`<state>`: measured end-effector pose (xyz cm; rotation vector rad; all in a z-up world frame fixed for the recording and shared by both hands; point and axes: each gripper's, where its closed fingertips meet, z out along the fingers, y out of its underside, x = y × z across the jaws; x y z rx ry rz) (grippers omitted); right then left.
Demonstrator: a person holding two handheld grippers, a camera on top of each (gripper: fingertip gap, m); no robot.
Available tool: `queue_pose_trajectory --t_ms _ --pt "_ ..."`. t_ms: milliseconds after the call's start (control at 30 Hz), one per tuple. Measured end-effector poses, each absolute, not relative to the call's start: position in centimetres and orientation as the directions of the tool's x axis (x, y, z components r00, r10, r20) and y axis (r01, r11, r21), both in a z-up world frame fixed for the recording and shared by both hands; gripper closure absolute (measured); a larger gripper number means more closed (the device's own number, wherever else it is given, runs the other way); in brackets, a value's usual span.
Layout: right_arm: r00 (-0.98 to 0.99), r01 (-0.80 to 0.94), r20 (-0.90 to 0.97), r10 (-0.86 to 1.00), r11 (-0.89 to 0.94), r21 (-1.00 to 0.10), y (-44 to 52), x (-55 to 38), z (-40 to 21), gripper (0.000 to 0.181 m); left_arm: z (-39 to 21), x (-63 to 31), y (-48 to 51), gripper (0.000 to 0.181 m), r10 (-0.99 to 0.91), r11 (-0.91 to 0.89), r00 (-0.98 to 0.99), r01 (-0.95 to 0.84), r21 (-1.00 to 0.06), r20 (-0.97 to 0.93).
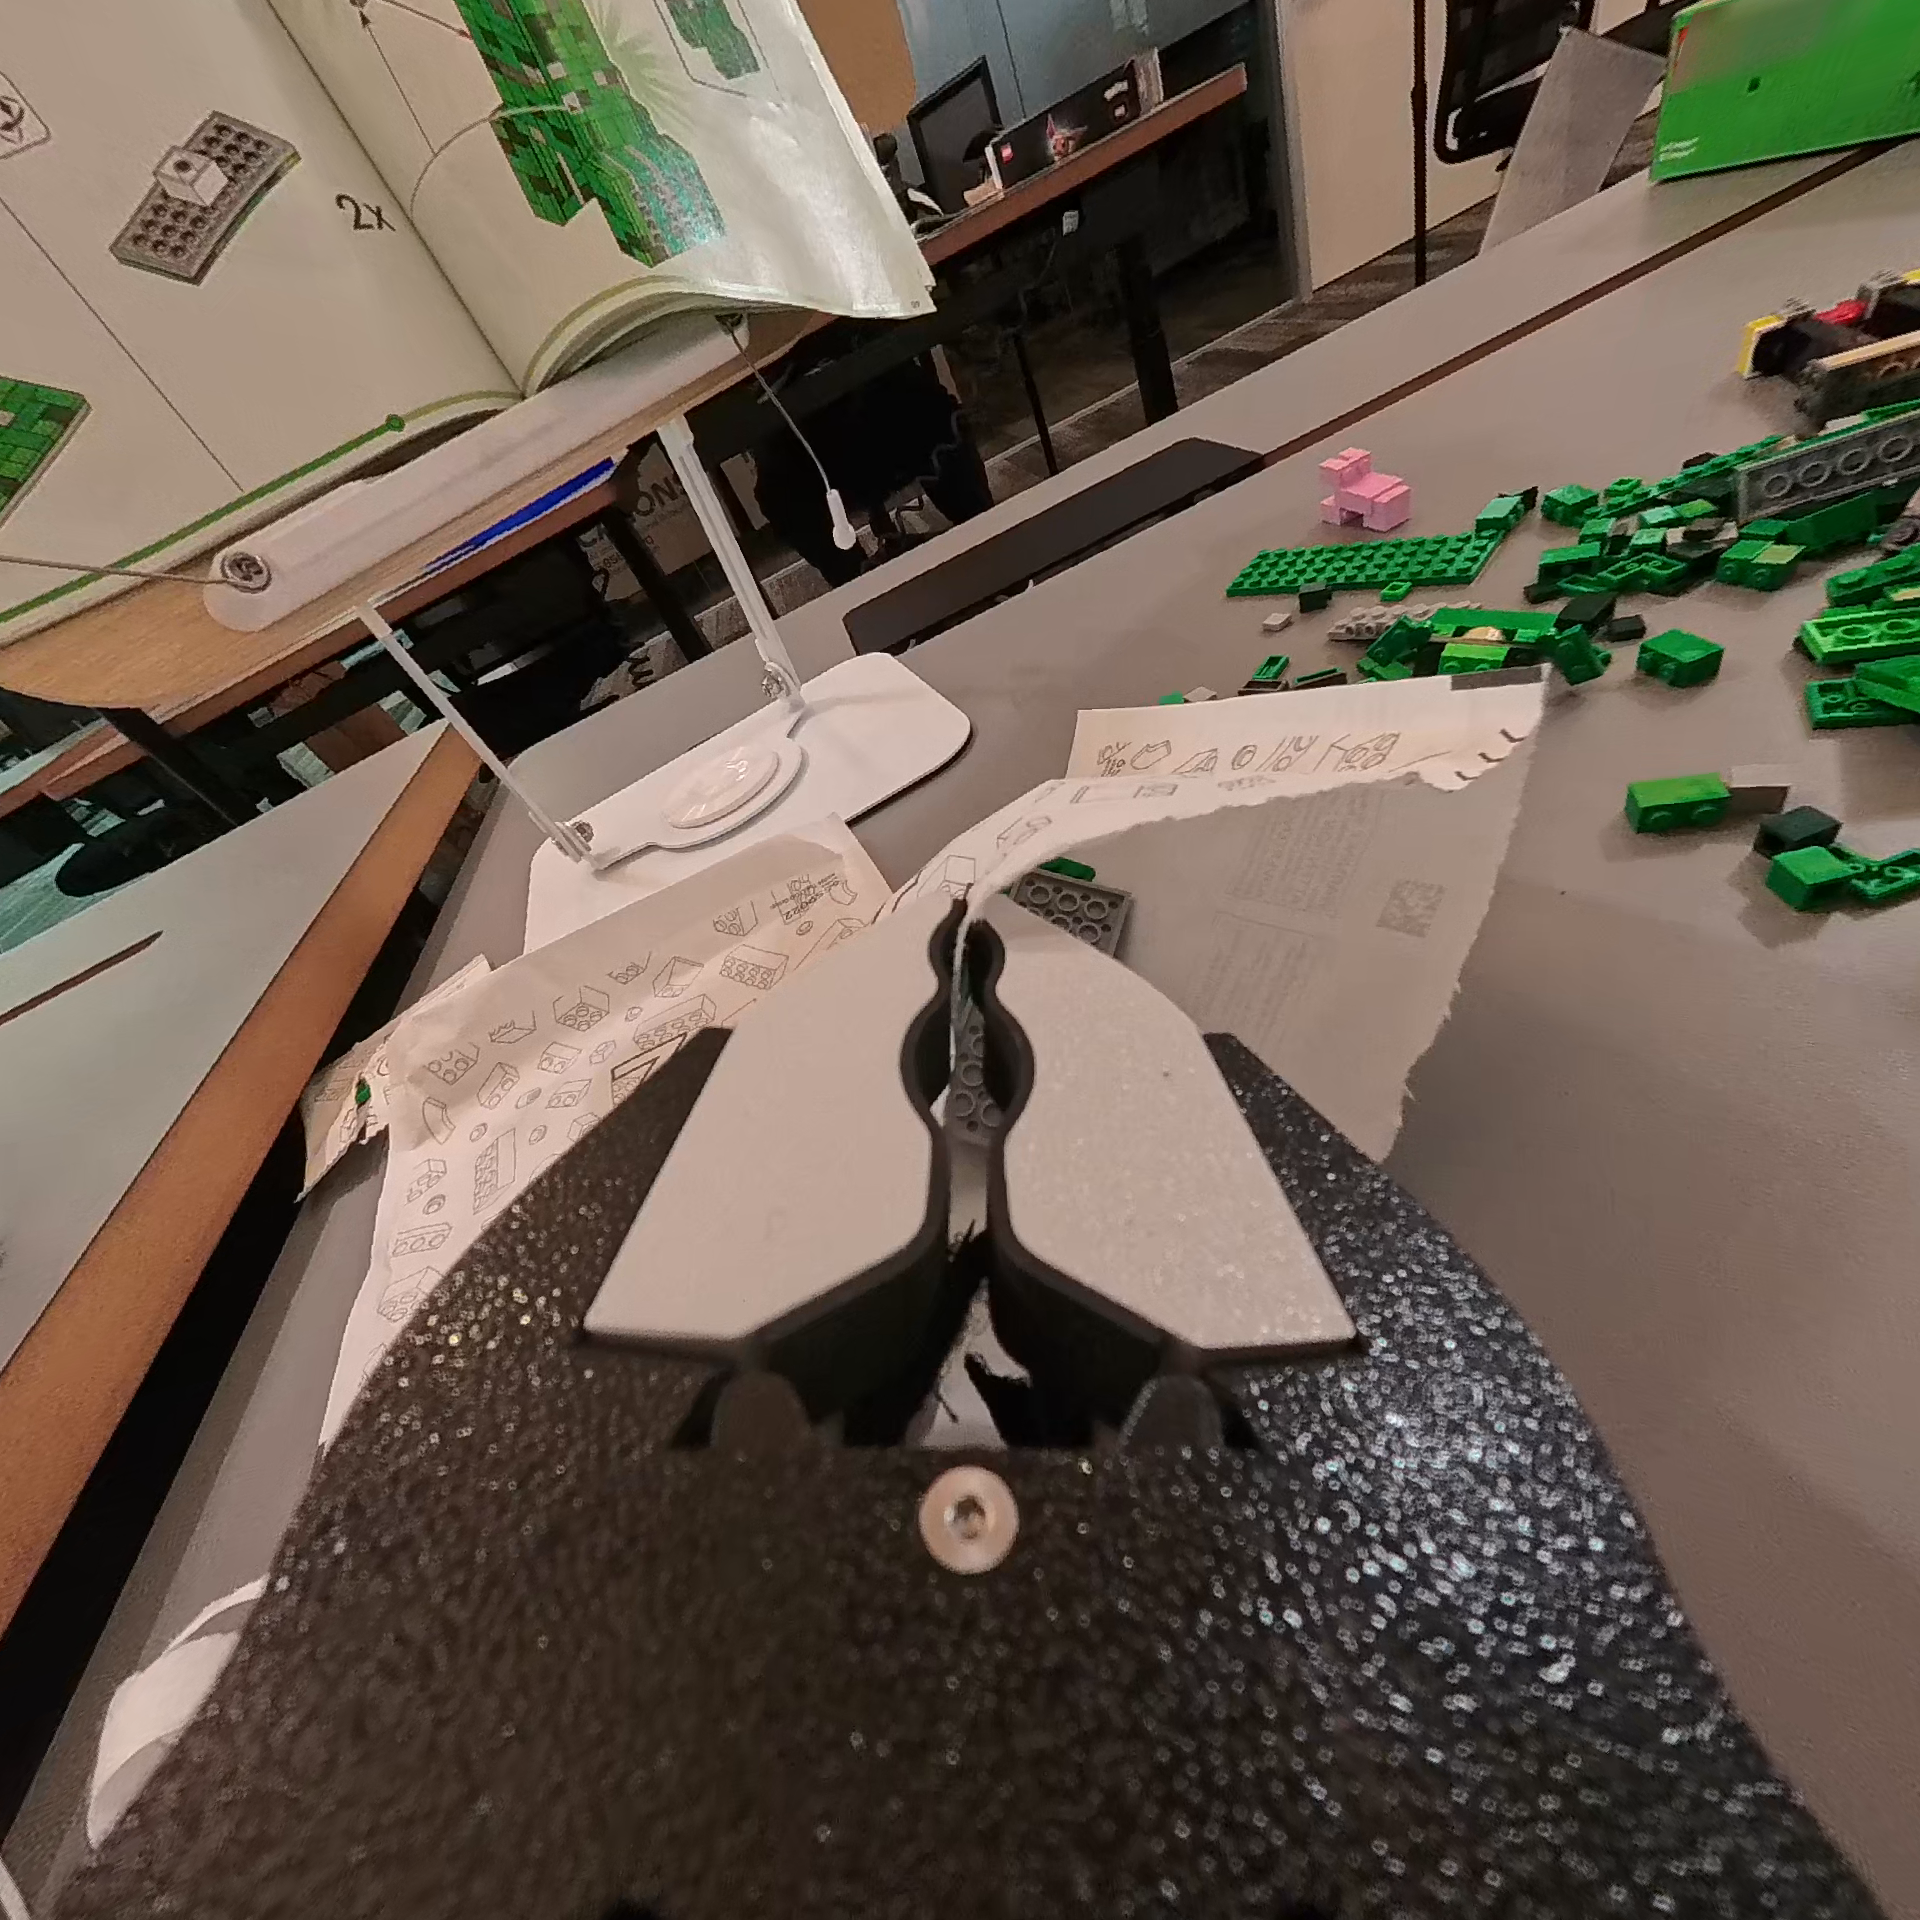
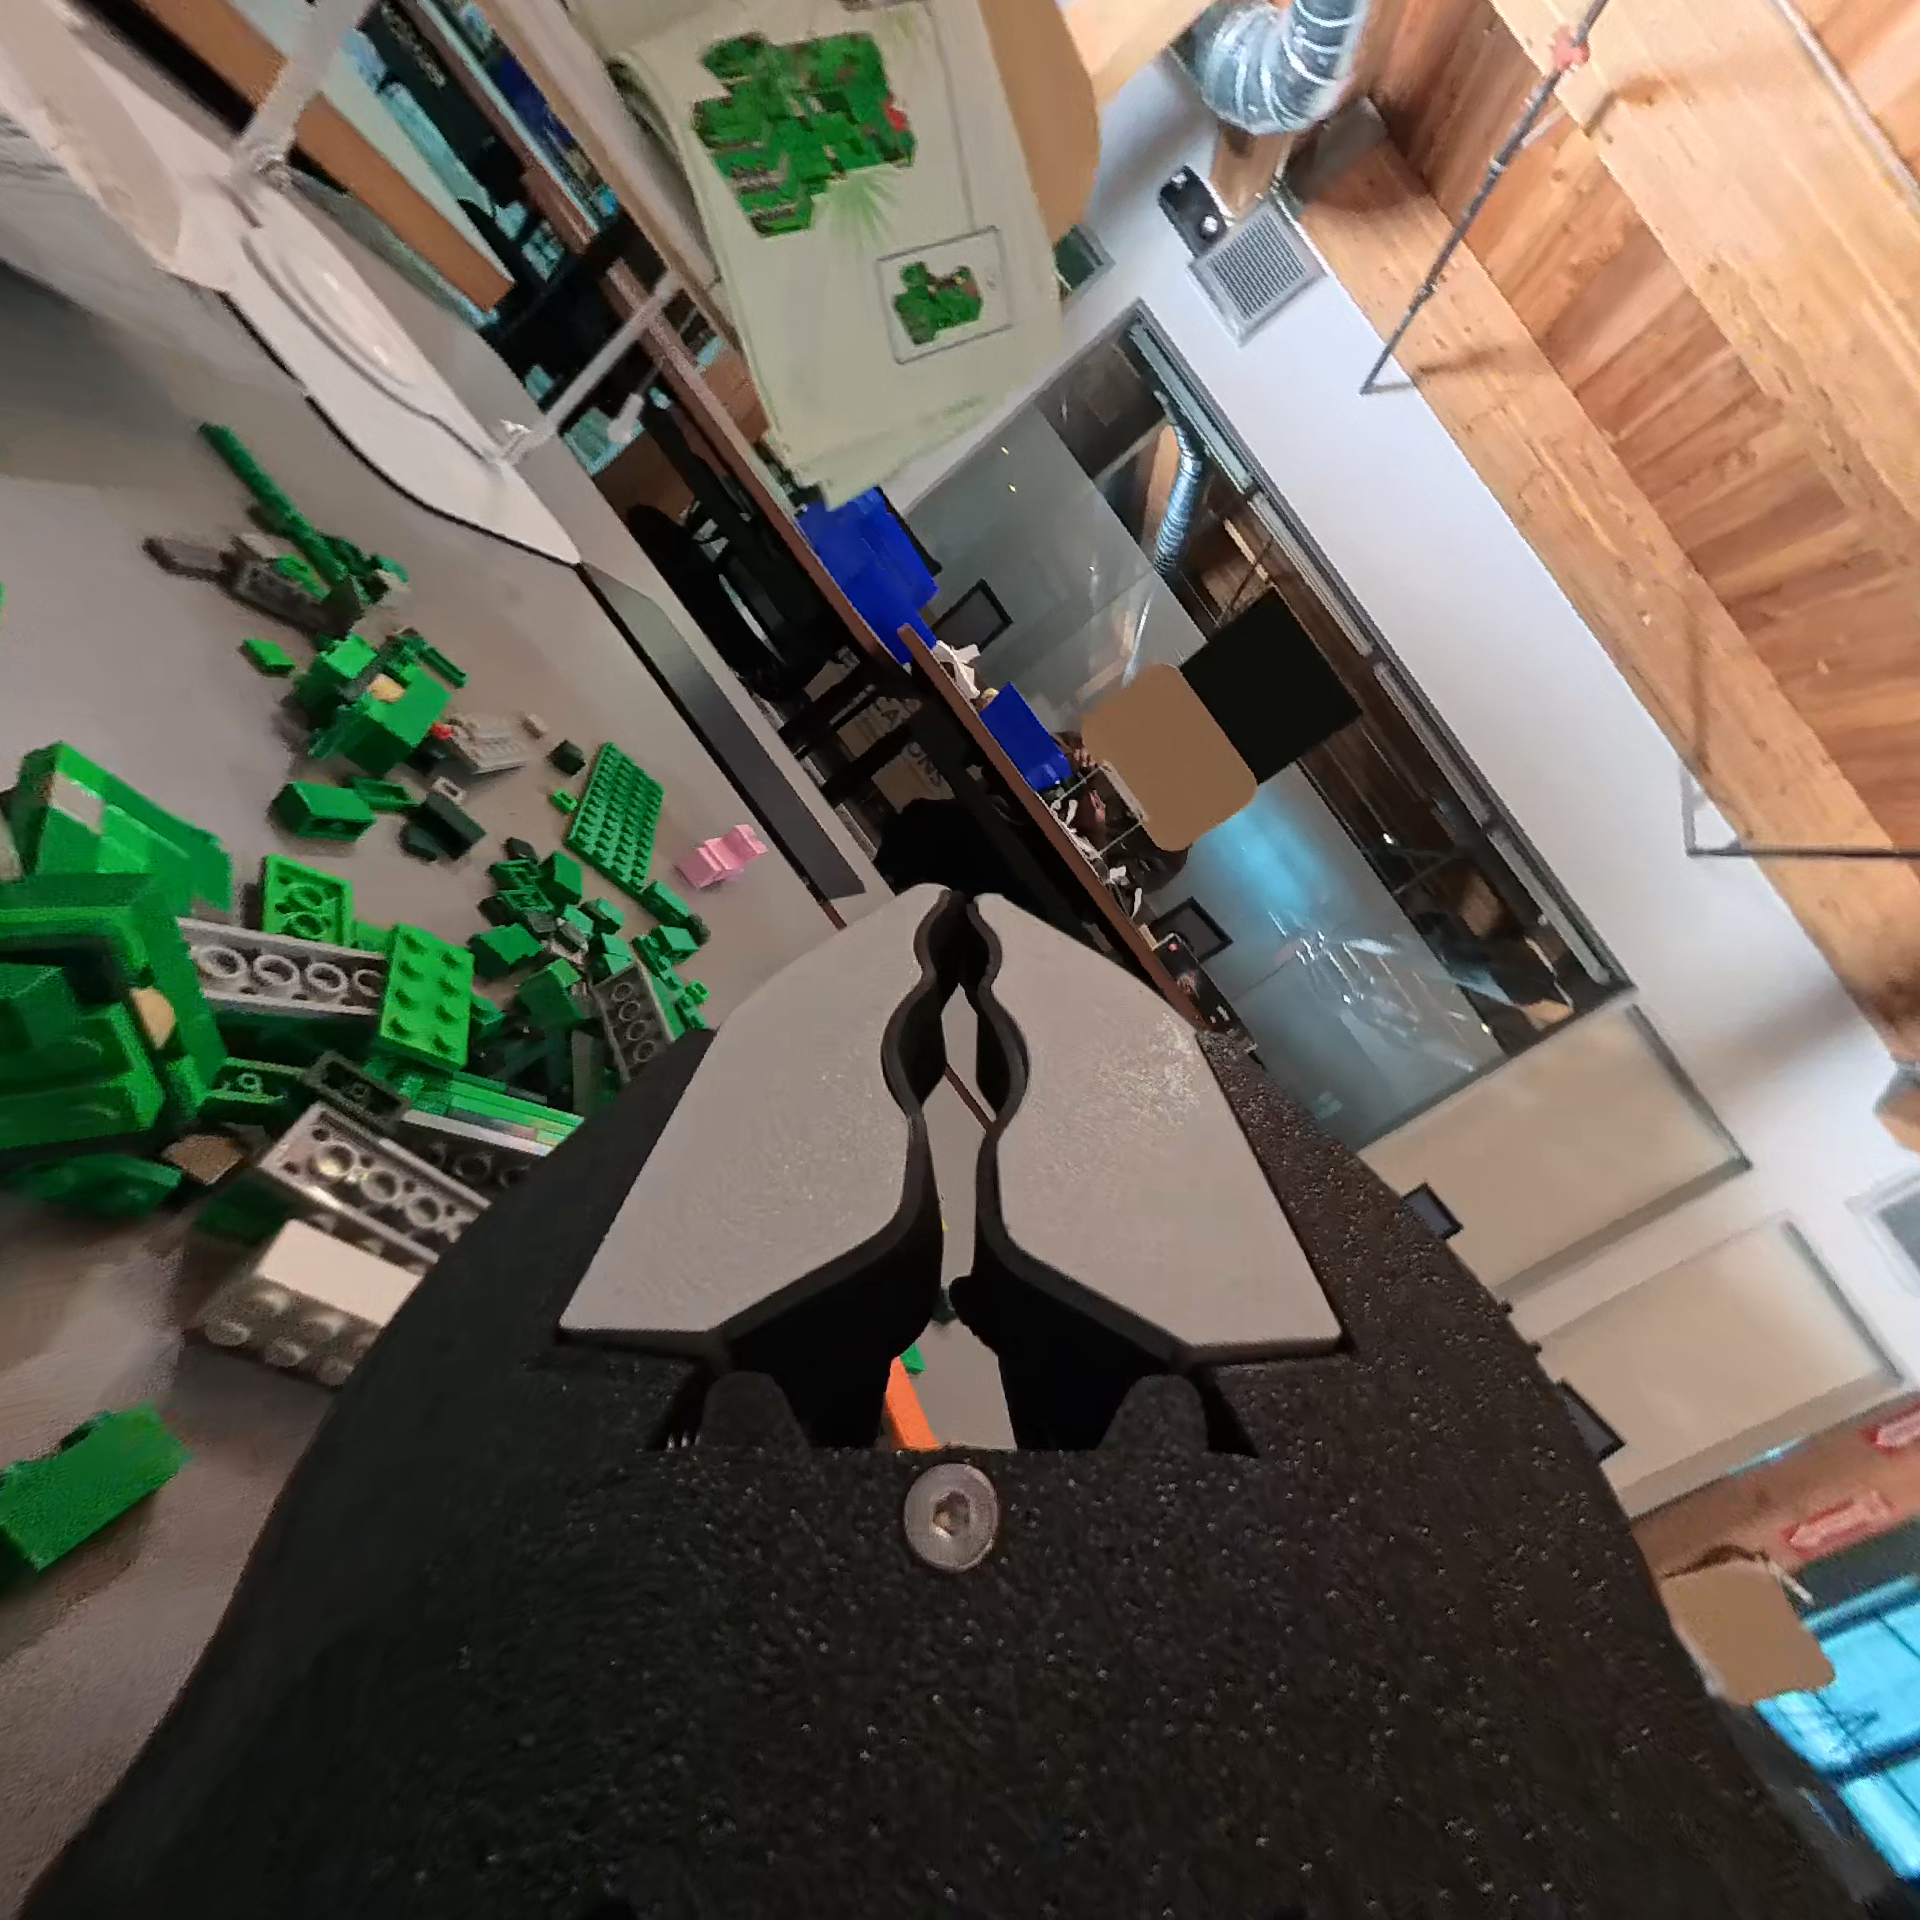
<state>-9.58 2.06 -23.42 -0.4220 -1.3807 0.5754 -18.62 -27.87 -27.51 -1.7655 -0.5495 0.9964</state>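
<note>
My left gripper (image 1: 963, 925) is shut on the torn edge of a white paper bag (image 1: 1340, 894) printed with brick drawings, and lifts that flap off the grey table (image 1: 1558, 1195). A grey studded plate (image 1: 1070, 902) lies under the flap just past the fingertips, and another grey plate (image 1: 971, 1081) shows through the gap between the fingers. My right gripper (image 2: 961, 920) is shut with nothing in it, raised and tilted above the table's far edge. A heap of green and grey bricks (image 2: 312, 1039) lies to its left.
An open instruction booklet (image 1: 312, 208) sits on a white stand (image 1: 790, 748) at the back left. A second printed paper bag (image 1: 582, 1049) lies left of the gripper. Green bricks (image 1: 1662, 582), a green plate (image 1: 1361, 566) and a pink brick figure (image 1: 1363, 494) are scattered right. A green box (image 1: 1787, 83) stands far right. Left tips to right tips: about 30 centimetres.
</note>
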Motion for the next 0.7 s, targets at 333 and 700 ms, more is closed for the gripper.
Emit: queue_pose_trajectory --t_ms 333,700 --pt "0.066 -0.142 0.795 0.603 0.794 -0.591 1.6 -9.7 -23.7 0.181 -27.6 -18.6 -27.8 0.181 0.739 -0.406 0.559 -0.078 -0.910 -0.377" --pt "0.139 -0.105 0.688 0.712 0.701 -0.705 4.7 -9.5 -22.7 0.181 -27.5 -18.5 -28.2 0.181 0.713 -0.468 0.545 -0.099 -0.878 -0.442"
